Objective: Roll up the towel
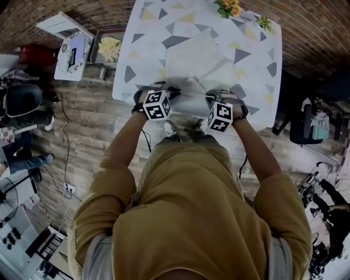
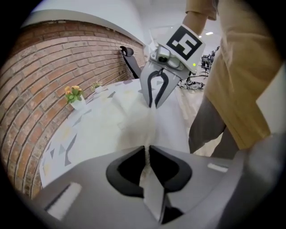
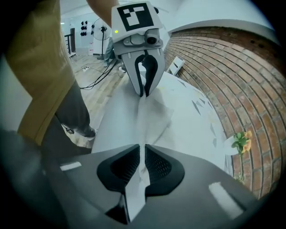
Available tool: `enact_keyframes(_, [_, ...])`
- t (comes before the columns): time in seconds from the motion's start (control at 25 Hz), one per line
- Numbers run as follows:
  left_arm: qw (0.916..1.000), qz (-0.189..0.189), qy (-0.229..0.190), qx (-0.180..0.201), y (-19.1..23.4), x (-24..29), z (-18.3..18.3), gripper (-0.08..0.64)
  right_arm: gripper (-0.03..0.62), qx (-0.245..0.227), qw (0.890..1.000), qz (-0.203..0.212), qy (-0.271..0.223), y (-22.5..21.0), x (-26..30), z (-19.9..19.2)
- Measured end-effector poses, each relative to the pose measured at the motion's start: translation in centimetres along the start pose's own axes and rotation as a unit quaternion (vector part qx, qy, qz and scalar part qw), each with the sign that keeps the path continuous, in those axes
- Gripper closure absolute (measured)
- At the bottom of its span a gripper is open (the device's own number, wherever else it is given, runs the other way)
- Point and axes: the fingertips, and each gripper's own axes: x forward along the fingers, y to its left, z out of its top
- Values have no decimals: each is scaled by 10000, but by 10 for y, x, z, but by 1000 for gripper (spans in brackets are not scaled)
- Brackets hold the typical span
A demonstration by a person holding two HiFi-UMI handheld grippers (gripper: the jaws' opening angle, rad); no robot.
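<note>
Mustard shirt (image 1: pixel 191 219) up front, both arms out to the patterned table (image 1: pixel 257 44). Left gripper (image 2: pixel 147 150) is clamped on the towel (image 1: pixel 197 63) at its near edge. Right gripper (image 3: pixel 142 150) likewise, pinching the same edge further right. Towel lies mostly flat, near edge at the table's front. No roll formed yet, so I'd call it barely started: grab done, all rolling left. Long axis looks to run away from the person, toward the flowers (image 1: pixel 228 7).
</note>
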Motion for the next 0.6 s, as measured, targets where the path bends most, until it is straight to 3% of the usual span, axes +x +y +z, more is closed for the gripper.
enact_keyframes(0.2, [9986, -66, -360, -369, -3, -15, 14, 469, 555, 588, 9981, 107, -166, -1, -20, 0])
enact_keyframes(0.6, [9889, -440, -805, -1171, 15, -35, 33, 471, 554, 1160, 9906, 676, -254, -22, -37, 0])
